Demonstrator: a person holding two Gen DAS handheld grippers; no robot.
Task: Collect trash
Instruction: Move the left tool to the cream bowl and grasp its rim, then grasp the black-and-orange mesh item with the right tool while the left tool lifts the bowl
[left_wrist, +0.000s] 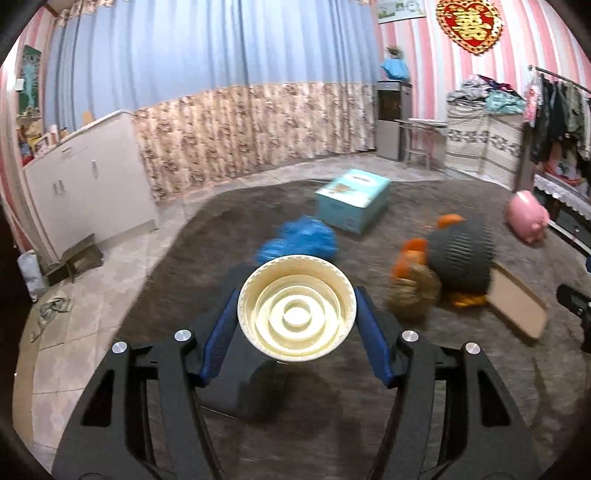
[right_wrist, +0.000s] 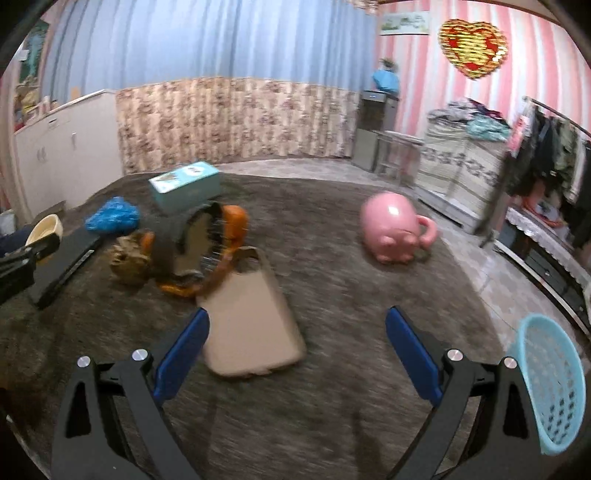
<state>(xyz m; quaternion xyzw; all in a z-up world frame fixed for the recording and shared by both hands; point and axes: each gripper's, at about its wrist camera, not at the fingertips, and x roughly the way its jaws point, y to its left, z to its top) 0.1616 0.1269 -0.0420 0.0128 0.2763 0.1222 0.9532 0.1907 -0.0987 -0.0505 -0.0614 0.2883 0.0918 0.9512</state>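
Cream lid (left_wrist: 296, 322) sits clamped between my left gripper's (left_wrist: 296, 317) jaws, above the carpet (left_wrist: 369, 387). My right gripper (right_wrist: 295, 354) gapes wide, cardboard (right_wrist: 251, 317) at eleven o'clock. Teal box (left_wrist: 352, 201) print is blurred, unreadable.

Lived-in home room, blue curtains (left_wrist: 207, 48), striped pink wallpaper (left_wrist: 417, 55), brown carpet (right_wrist: 332, 280), clothes rack (left_wrist: 561, 107)

Brown rug (right_wrist: 332, 295) w/ teal box (right_wrist: 184, 186), pink piggy bank (right_wrist: 391, 229), cardboard (right_wrist: 247, 314), blue basket (right_wrist: 550, 384).
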